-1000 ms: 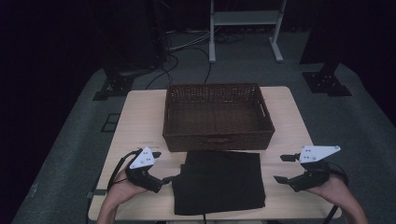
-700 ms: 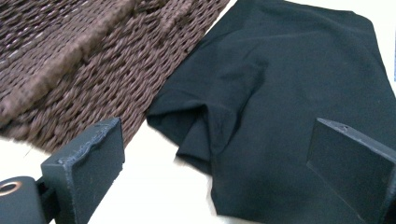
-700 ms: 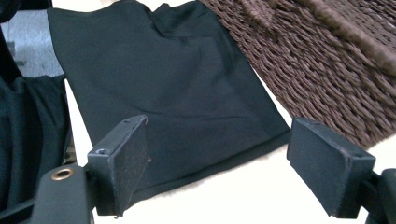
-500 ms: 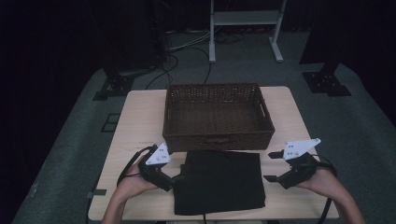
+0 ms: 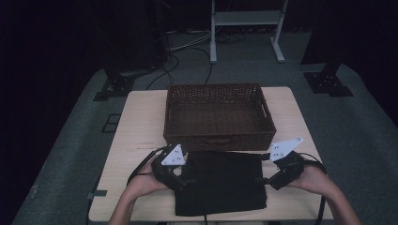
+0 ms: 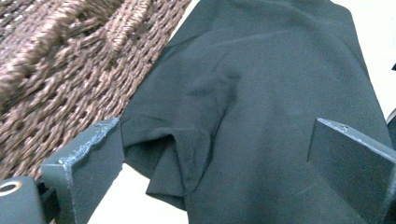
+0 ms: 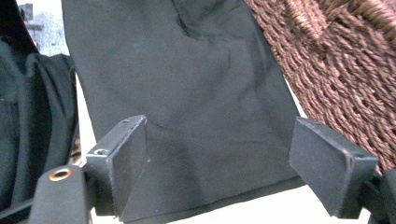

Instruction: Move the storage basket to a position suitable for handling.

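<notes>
Both grippers sit at the sides of a folded black cloth, jaws apart.

From the high view, the left gripper is at the cloth's left edge and the right gripper at its right edge, on the pale wooden table, just in front of the brown woven basket. Left gripper view: wide jaws over the cloth's corner beside the basket. Right gripper view: wide jaws around the cloth's edge near the basket.
</notes>
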Action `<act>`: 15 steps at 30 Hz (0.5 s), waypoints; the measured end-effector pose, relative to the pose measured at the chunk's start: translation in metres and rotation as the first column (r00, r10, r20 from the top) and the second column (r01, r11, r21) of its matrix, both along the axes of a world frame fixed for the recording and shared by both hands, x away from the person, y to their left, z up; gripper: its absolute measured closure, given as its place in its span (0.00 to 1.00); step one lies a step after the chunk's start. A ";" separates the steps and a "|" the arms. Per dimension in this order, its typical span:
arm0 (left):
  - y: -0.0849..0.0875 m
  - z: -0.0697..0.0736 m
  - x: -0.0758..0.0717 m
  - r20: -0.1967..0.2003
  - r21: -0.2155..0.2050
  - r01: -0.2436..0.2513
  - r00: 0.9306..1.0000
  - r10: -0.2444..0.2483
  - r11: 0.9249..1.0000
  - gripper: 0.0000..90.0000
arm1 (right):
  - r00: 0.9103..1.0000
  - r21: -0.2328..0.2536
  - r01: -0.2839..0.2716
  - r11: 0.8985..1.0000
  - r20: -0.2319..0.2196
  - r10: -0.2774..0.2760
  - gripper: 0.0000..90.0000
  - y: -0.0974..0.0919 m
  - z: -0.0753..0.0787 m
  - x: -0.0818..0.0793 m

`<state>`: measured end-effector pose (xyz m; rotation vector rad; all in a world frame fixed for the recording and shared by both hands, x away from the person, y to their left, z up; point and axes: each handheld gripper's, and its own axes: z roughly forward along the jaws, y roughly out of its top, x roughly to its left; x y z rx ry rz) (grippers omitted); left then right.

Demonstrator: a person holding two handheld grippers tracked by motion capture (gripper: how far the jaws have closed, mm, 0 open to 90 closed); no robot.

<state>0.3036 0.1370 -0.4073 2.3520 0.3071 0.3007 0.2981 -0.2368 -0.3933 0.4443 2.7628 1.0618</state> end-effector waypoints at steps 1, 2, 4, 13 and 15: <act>-0.002 0.000 0.000 -0.002 0.003 0.003 1.000 -0.003 1.000 0.04 | 1.000 -0.001 -0.004 1.000 0.000 0.004 0.21 0.001 -0.001 0.001; -0.002 0.000 0.000 -0.002 0.003 0.003 1.000 -0.003 1.000 0.04 | 1.000 -0.005 -0.011 1.000 0.000 0.011 0.21 0.003 -0.001 0.001; -0.007 -0.001 0.001 -0.002 0.009 0.016 1.000 -0.016 1.000 0.04 | 1.000 -0.014 -0.016 1.000 -0.004 0.016 0.21 0.006 -0.003 0.003; -0.023 -0.007 0.005 -0.022 0.034 0.052 0.998 -0.051 0.998 0.04 | 0.999 -0.040 -0.038 0.998 -0.010 0.037 0.21 0.018 -0.009 0.008; -0.027 -0.009 0.006 -0.030 0.042 0.059 0.998 -0.058 0.997 0.04 | 0.999 -0.052 -0.042 0.998 -0.016 0.041 0.21 0.021 -0.011 0.009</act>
